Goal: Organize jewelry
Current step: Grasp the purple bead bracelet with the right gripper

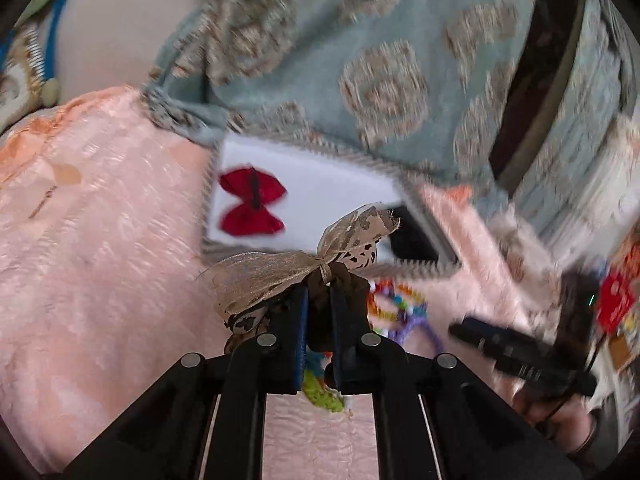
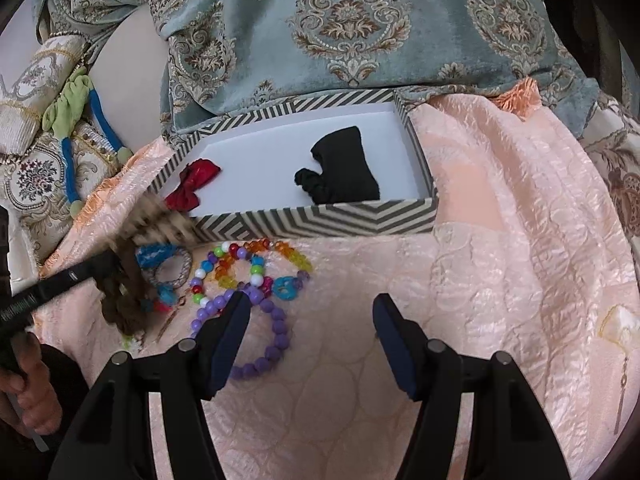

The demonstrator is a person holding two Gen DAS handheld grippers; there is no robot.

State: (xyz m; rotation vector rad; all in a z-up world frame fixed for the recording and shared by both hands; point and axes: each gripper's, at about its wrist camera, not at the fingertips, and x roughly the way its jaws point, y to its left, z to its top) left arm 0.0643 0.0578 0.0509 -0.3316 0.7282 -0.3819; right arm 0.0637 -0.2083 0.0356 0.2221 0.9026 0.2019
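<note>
My left gripper (image 1: 319, 290) is shut on a beige sheer ribbon bow (image 1: 280, 276) and holds it above the pink cloth, near the front of the striped box (image 2: 320, 222). The bow shows as a brown blur in the right wrist view (image 2: 160, 224). The box holds a red bow (image 2: 194, 184) and a black hair piece (image 2: 344, 172). My right gripper (image 2: 312, 304) is open and empty over the pink cloth, beside a purple bead bracelet (image 2: 276, 344). A multicoloured bead bracelet (image 2: 256, 264) and blue hair ties (image 2: 160, 258) lie before the box.
A pink quilted cloth (image 2: 500, 260) covers the surface. A blue-grey damask fabric (image 2: 340, 20) hangs behind the box. A blue and green hair band (image 2: 76, 120) lies on a cushion at the left. A gold earring (image 2: 620, 328) lies at the right.
</note>
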